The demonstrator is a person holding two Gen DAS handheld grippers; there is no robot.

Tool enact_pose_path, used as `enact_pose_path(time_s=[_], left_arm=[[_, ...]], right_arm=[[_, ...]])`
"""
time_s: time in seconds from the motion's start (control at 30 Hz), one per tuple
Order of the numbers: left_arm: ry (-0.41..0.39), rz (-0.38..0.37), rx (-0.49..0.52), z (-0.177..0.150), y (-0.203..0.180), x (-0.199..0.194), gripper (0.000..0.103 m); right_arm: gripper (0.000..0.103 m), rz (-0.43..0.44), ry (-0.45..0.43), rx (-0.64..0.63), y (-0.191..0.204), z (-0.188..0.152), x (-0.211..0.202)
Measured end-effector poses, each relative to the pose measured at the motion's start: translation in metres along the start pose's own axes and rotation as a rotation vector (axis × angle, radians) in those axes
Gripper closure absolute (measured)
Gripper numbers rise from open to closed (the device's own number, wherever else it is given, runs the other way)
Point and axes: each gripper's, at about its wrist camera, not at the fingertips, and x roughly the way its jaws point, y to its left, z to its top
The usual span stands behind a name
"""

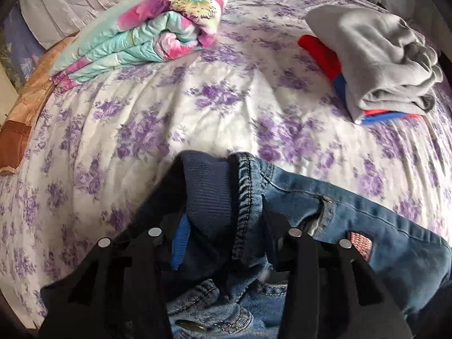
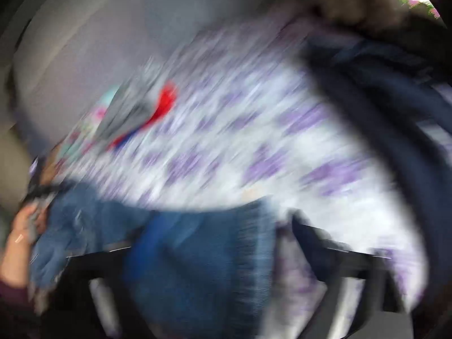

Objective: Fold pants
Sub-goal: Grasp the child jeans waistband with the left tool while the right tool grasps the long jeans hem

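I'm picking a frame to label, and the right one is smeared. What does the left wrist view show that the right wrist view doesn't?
Left wrist only: the jeans' waistband seam, rivet and pink patch in sharp detail.

Right wrist only: a hand at the left edge by the denim, and a dark blue garment at upper right.

Both: the jeans, the purple-flowered bedspread, the folded floral quilt and the grey garment lying on red and blue cloth.

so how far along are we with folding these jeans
Early on. Looks done: a folded grey garment already sits on a stack across the bedspread. In hand: the left hand-held gripper has the jeans waistband bunched between its fingers; the right hand-held gripper has denim between its fingers too, though that view is blurred. Left: no neat fold shows yet, so the folding itself.
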Motion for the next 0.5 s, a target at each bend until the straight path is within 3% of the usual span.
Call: enact_pose_path(time_s=[0.1, 0.2, 0.43, 0.5], left_arm=[[-0.027, -0.026, -0.016, -0.002, 0.004, -0.013, 0.063], [-0.081, -0.103, -0.095, -0.001, 0.017, -0.026, 0.064], [-0.229, -0.117, -0.251, 0.015, 0.056, -0.075, 0.069], [-0.278, -0.086, -0.306, 0.021, 0.071, -0.082, 0.093]], right_arm=[[0.078, 0.023, -0.017, -0.075, 0.010, 0.006, 0.001], [0.078, 0.053, -0.121, -0.106, 0.016, 0.029, -0.017], [0.079, 0.053, -0.293, -0.182, 0.052, 0.109, -0.023], [0.079, 0.065, -0.330, -0.183, 0.064, 0.137, -0.015]])
